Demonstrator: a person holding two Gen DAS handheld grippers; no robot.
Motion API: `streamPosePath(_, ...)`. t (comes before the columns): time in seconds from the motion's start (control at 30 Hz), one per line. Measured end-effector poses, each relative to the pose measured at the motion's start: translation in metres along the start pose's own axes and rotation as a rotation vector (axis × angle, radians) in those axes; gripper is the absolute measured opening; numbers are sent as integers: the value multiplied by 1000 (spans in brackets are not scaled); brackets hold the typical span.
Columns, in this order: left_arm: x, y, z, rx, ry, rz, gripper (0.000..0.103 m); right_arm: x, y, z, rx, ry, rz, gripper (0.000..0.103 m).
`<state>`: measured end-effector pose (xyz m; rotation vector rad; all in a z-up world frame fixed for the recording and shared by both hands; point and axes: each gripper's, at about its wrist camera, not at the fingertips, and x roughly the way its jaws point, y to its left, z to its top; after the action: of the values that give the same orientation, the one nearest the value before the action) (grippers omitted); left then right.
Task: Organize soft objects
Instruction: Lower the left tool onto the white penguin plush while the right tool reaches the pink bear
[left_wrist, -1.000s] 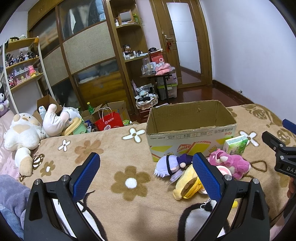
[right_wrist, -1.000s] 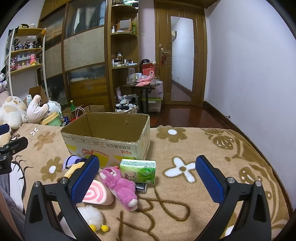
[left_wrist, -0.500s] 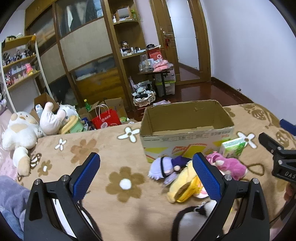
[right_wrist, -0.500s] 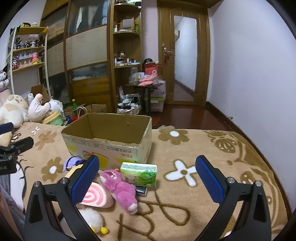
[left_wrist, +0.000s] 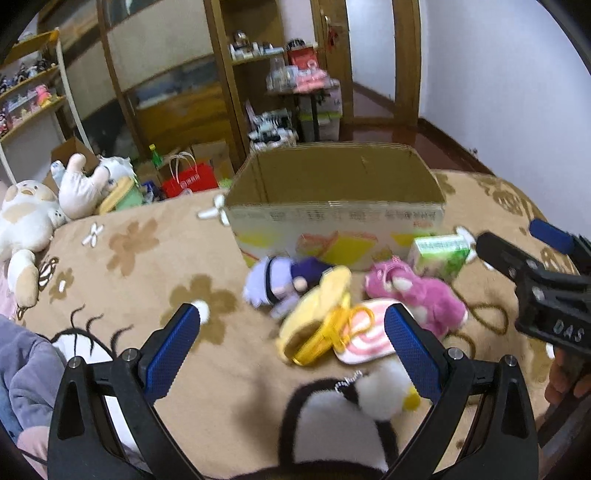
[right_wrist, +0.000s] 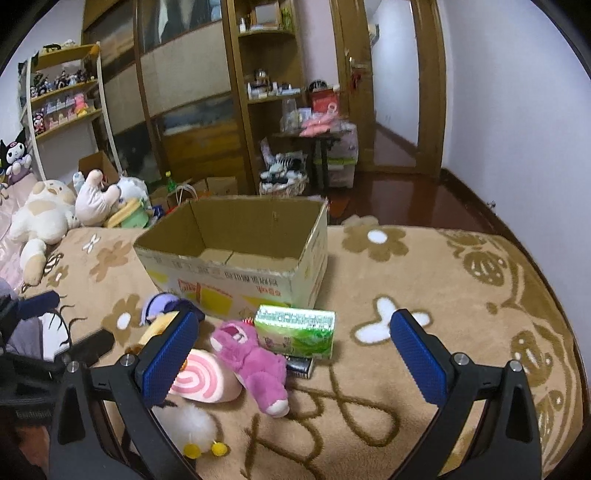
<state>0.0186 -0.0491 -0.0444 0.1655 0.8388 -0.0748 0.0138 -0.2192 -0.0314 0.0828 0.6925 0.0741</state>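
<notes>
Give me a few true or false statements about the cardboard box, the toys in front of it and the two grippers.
1. The brown cardboard box holds no toys. True.
2. The left gripper grips the pink plush bear. False: it is open, holding nothing.
3. The green tissue pack lies inside the box. False: it lies on the blanket in front.
4. The right gripper is open. True.

Your left gripper (left_wrist: 291, 345) now sits closer to the toy pile, its open jaws framing the yellow plush (left_wrist: 314, 325), which was farther ahead earlier.
</notes>
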Motion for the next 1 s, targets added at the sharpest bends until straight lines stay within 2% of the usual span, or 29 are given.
streamPosePath(0.6, 54, -19, -26, -22, 275, -112, 99, 59, -15, -10, 51, 195, 85, 103)
streamPosePath(0.77, 63, -29, -32, -5, 325, -145, 99, 71, -10, -19, 48, 255, 122, 102)
streamPosePath(0.87, 68, -35, -35, 5, 345, -155, 99, 79, -7, -24, 41, 295, 128, 97)
streamPosePath(0.93, 72, -39, -37, 10, 365, -163, 99, 84, -6, -28, 42, 322, 132, 81)
streamPosePath(1.0, 78, -43, -39, 13, 390, -176, 99, 90, -6, -31, 42, 352, 132, 74)
